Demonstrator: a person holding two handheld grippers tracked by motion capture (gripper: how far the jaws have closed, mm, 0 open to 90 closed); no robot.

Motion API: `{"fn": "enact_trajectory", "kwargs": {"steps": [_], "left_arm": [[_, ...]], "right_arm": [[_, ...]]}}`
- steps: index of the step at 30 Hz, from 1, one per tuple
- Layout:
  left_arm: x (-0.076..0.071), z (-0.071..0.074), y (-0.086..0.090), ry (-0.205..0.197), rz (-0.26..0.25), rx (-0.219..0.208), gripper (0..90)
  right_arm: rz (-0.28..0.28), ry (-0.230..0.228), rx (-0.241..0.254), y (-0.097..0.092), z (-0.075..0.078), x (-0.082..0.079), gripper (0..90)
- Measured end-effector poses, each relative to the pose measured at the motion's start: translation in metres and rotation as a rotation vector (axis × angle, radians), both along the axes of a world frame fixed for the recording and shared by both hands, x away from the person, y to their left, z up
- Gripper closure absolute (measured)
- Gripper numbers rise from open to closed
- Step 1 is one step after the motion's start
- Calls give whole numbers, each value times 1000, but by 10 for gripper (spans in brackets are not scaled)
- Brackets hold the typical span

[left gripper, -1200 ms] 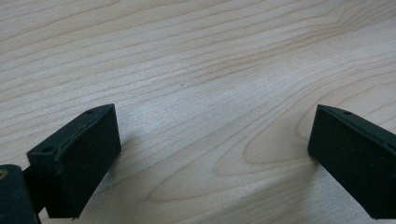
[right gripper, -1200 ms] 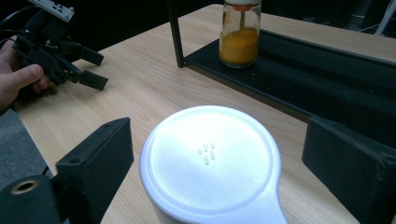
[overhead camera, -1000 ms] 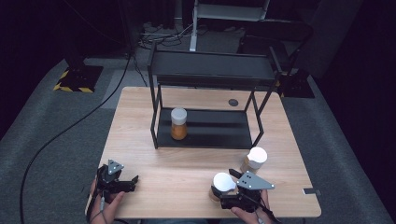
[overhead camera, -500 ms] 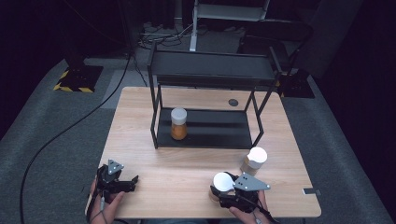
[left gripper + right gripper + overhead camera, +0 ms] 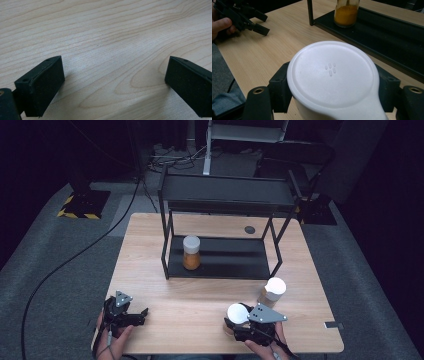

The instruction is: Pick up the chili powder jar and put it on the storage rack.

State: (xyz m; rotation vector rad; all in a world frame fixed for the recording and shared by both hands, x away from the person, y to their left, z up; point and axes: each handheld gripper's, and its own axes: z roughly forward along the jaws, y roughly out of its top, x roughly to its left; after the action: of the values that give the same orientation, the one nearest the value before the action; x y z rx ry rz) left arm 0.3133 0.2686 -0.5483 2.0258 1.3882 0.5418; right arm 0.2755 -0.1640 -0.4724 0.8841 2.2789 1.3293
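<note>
The right gripper [image 5: 239,326] has just closed its jaws on the white-lidded jar [image 5: 332,77], which stands between them on the table [image 5: 200,300], held below the lid; it looks rigid, smooth, likely slippery, while the left gripper [image 5: 112,82] gapes wide, empty.

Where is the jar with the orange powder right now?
In the high view the orange-powder jar stands upright at the left end of the black rack's lower shelf, at mid-table, far from both grippers; the right gripper view shows it at top.
</note>
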Motion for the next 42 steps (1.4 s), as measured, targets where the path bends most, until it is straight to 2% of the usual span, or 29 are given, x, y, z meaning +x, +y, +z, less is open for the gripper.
{"fn": "enact_trajectory", "kwargs": {"steps": [15,34,42], "left_arm": [[0,0,0,1,-3,0,16],[1,0,0,2,-2,-1,15],[1,0,0,2,-2,-1,14]], "right_arm": [[-7,-4,-4,5,22,16,305],[-35,-9,23,6,49,38,305],[-49,-7,17,4,58,50,305]]}}
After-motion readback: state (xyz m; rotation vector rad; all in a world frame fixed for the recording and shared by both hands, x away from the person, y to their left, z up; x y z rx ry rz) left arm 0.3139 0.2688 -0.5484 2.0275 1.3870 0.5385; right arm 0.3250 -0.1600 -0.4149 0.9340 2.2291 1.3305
